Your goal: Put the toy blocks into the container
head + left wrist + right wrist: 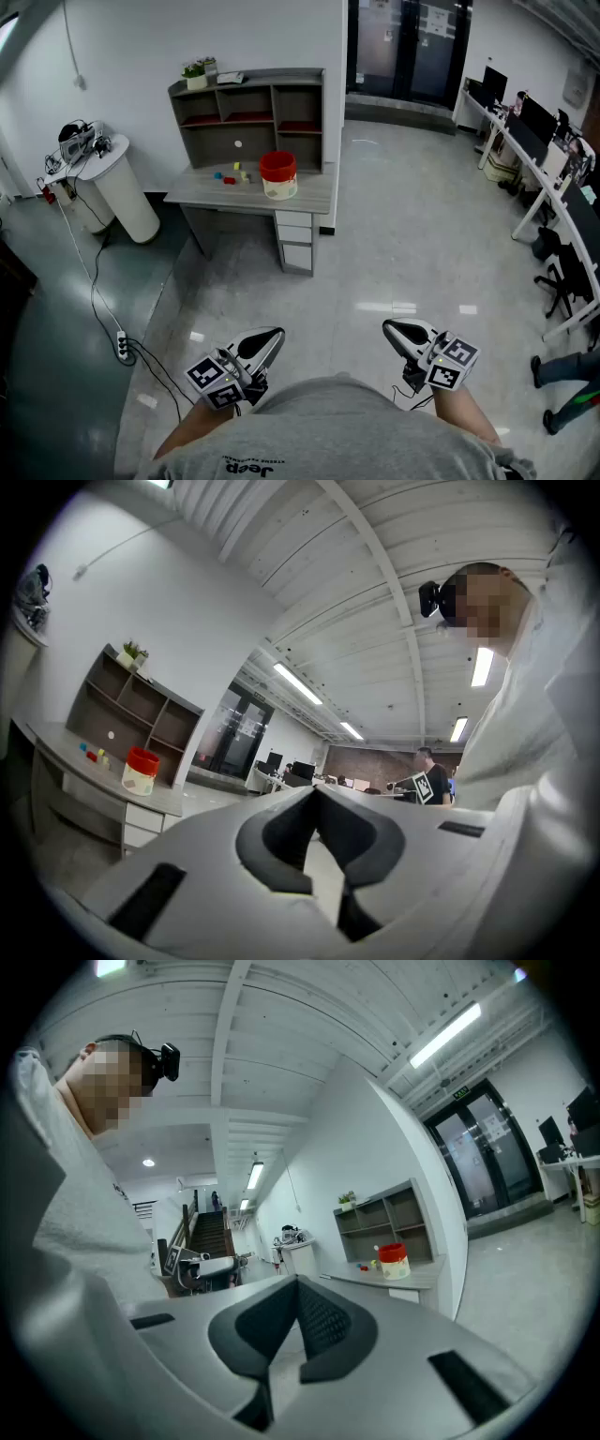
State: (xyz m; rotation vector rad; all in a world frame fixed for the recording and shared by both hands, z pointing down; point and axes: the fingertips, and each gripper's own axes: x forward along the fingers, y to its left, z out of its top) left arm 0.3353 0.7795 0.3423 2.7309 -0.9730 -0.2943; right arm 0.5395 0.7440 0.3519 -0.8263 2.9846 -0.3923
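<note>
Toy blocks (pixel 231 174) lying near container (pixel 278 175) on table (pixel 314 201), well apart across open floor (pixel 394 244) from left gripper (pixel 275 335) and right gripper (pixel 391 328), fingers clenched, grasping nothing.

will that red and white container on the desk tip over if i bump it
Probably not easily: the container looks squat, about as wide as tall. It seems light plastic, so a nudge would likely slide it across the smooth desk.

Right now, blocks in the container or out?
Out: the toy blocks lie on the desk, left of the upright container, apart from it.
</note>
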